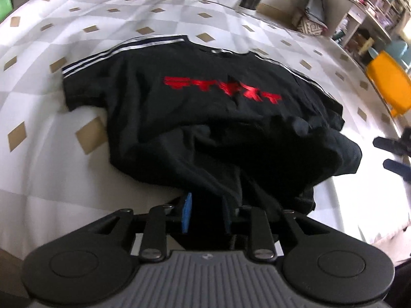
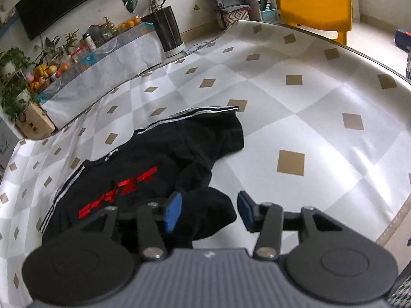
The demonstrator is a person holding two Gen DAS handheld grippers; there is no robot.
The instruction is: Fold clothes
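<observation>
Left gripper tilts down, fingers nipping the black T-shirt.

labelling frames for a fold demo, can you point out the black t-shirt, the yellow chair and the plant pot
black t-shirt (image 1: 159,107), left wrist view, on its chest left of the red print
yellow chair (image 2: 314,3), right wrist view, on its backrest
plant pot (image 2: 168,29), right wrist view, on its dark side

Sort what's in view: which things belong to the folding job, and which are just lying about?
Job:
black T-shirt
left gripper
right gripper
table

Lying about:
yellow chair
plant pot
fruit
TV
</observation>
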